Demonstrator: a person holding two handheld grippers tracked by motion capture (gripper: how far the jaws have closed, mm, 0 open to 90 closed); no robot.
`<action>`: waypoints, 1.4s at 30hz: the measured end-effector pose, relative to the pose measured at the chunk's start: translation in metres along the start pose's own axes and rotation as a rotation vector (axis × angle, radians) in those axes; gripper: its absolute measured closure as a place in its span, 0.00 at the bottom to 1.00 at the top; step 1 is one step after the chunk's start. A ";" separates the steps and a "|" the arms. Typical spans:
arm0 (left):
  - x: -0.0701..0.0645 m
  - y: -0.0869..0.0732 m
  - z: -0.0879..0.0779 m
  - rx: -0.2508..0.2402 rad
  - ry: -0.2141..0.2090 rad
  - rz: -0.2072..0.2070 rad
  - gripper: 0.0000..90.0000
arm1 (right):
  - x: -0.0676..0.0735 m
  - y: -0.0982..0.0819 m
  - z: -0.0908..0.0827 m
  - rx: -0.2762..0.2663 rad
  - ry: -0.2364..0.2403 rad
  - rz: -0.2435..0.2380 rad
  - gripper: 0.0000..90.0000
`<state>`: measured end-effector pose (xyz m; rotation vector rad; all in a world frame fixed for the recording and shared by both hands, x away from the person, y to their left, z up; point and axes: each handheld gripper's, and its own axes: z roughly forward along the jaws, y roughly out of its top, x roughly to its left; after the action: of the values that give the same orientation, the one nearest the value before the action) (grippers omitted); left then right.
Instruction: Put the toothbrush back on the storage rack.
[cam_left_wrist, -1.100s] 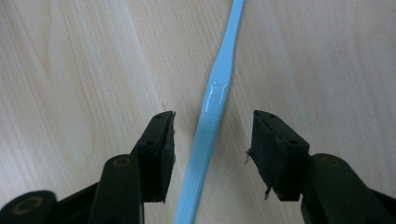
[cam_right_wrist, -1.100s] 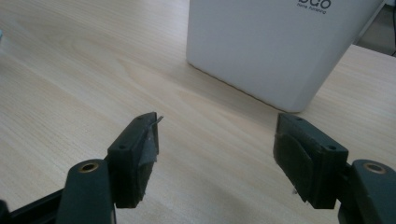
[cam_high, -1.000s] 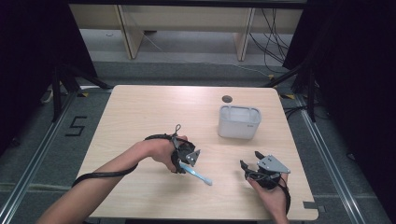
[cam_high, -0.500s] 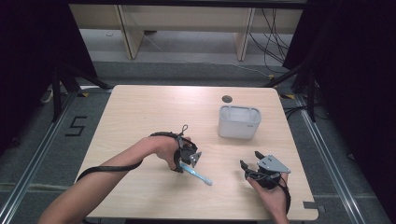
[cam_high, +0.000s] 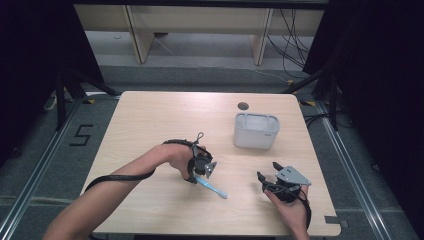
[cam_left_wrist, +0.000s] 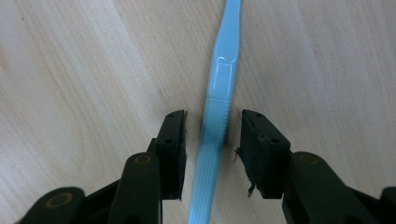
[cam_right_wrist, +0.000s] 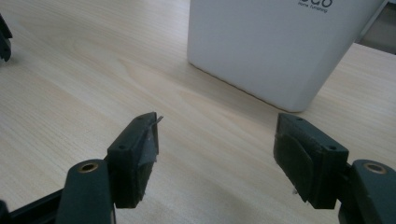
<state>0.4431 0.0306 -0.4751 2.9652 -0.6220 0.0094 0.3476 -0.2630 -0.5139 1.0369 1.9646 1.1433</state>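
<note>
So the left tongs (cam_left_wrist: 212, 149) had just been closing around the blue toothbrush (cam_left_wrist: 215, 116), handle between the pads but gaps on both sides, so no grip yet. It lay flat on the bench (cam_high: 150, 120), well short of the white bin (cam_high: 256, 131). Lift and drop-off were left, I'd guess. Right tongs (cam_right_wrist: 215, 149) sat wide open, empty. Brush head was cut off up close

You see the table (cam_high: 150, 125) from high above; your left gripper camera looks straight down, very near; both show the blue toothbrush (cam_high: 212, 187).
</note>
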 end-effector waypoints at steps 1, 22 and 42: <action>0.000 0.000 0.001 0.000 0.002 0.000 0.68 | 0.000 0.000 0.000 -0.003 -0.002 -0.003 0.36; -0.007 0.008 0.002 0.045 -0.026 0.001 0.87 | 0.001 0.000 0.001 0.000 0.008 0.009 0.35; -0.031 -0.004 -0.017 -0.179 0.091 -0.171 0.88 | 0.004 0.000 0.000 -0.006 0.000 0.005 0.35</action>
<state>0.4163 0.0487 -0.4600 2.8153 -0.3373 0.0695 0.3458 -0.2592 -0.5149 1.0394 1.9590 1.1512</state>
